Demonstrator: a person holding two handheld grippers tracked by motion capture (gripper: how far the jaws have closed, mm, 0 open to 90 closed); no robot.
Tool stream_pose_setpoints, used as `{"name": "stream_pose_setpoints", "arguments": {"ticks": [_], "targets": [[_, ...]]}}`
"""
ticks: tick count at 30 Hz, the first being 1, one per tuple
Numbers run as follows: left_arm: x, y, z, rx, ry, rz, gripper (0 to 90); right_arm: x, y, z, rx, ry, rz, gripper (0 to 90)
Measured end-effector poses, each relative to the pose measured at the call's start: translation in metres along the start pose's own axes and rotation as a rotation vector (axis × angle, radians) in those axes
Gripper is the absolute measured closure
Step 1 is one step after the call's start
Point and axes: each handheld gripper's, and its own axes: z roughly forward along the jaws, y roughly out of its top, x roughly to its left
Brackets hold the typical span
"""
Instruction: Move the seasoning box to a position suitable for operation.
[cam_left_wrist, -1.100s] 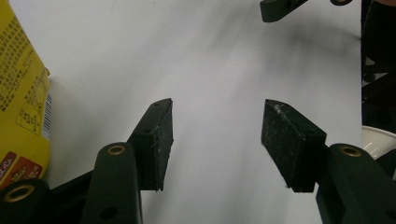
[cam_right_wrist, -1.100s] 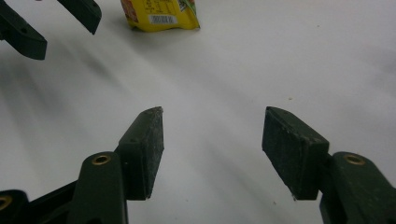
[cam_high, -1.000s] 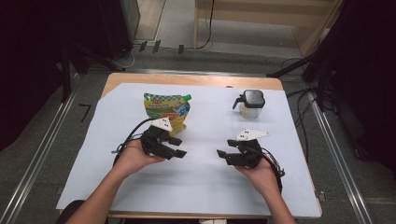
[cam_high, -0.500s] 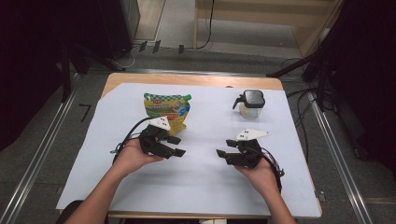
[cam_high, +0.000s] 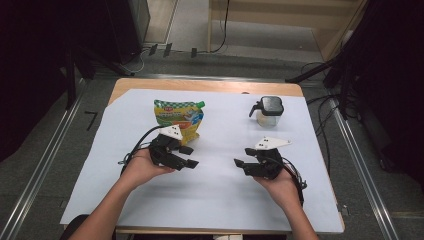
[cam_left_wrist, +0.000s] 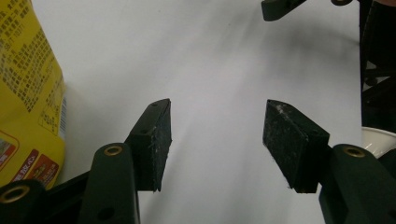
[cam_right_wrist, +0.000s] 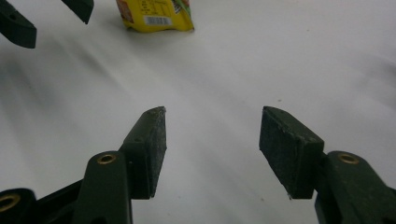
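Note:
A yellow and green pouch lies on the white sheet, toward the back left. A small clear jar with a black lid stands at the back right. My left gripper rests on the sheet just in front of the pouch, open, pointing right with nothing between its jaws. My right gripper faces it from the right, open and empty too. In the left gripper view the left gripper frames bare sheet, with the pouch at the left edge. The right gripper looks over bare sheet toward the pouch.
The sheet covers most of a wooden table. Metal rails run along both sides on the floor, and cables lie beyond the far edge. Bare sheet lies between and in front of the two grippers.

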Motion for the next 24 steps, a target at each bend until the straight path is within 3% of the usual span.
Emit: {"name": "stream_pose_setpoints", "arguments": {"ticks": [15, 20, 24], "targets": [[-0.004, 0.004, -0.006, -0.015, -0.006, 0.013, 41.5, -0.01, 0.002, -0.008, -0.018, -0.048, 0.024, 41.1], [-0.003, 0.003, -0.011, -0.022, 0.001, 0.012, 41.6, -0.029, 0.005, -0.018, -0.035, -0.105, 0.098, 42.9], [-0.004, 0.001, -0.013, -0.028, 0.002, 0.006, 41.6, -0.04, 0.009, -0.022, -0.045, -0.165, 0.108, 41.6]]}}
